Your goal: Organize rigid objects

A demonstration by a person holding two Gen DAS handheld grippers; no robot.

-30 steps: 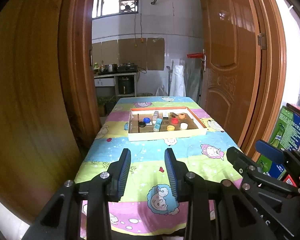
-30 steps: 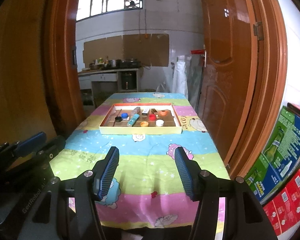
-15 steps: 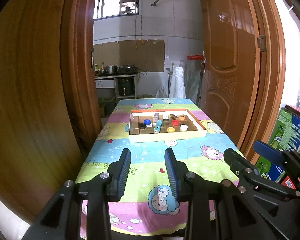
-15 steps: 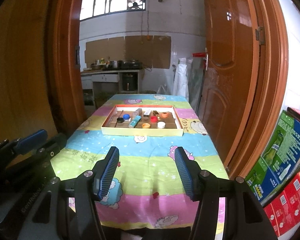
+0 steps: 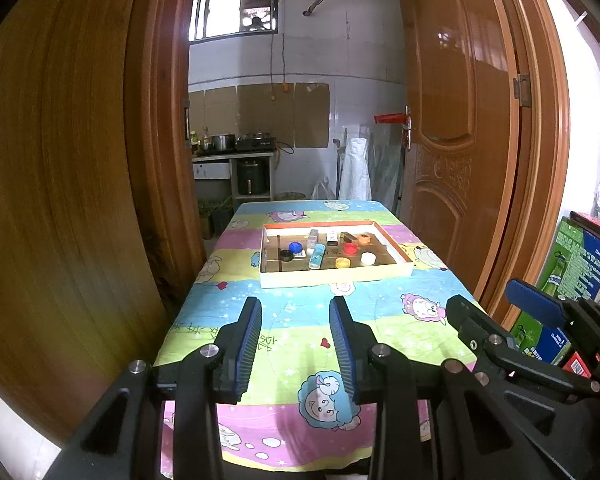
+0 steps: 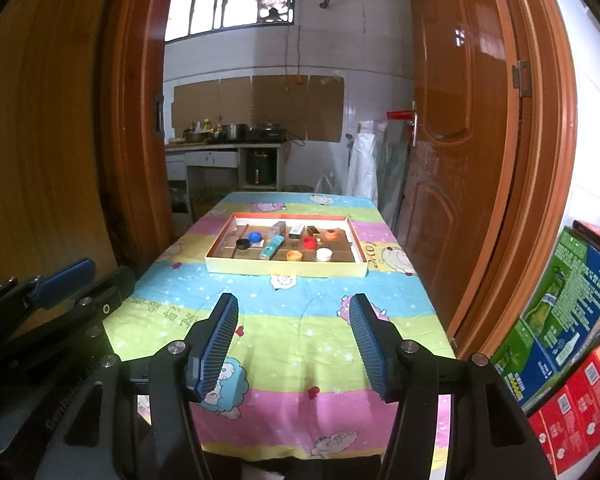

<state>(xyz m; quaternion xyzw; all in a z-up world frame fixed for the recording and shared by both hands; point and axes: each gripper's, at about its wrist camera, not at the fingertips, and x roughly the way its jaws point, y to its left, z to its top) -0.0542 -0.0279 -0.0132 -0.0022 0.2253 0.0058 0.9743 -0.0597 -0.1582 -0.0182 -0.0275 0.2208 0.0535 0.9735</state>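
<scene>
A shallow cardboard tray (image 6: 286,268) with a pale outer wall and an orange rim is set flat on the far half of the table. Inside it, black (image 6: 242,244), blue (image 6: 255,237), red (image 6: 309,242), orange (image 6: 294,255) and white (image 6: 324,254) caps are scattered, apart from one another. A light blue tube (image 6: 271,247) is laid near the middle, and 2 small boxes (image 6: 295,231) are seen along the far side.

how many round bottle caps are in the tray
6 caps in the tray: black and blue at left, red mid, orange ring at back right, orange and white in front. Others may hide behind boxes.
</scene>
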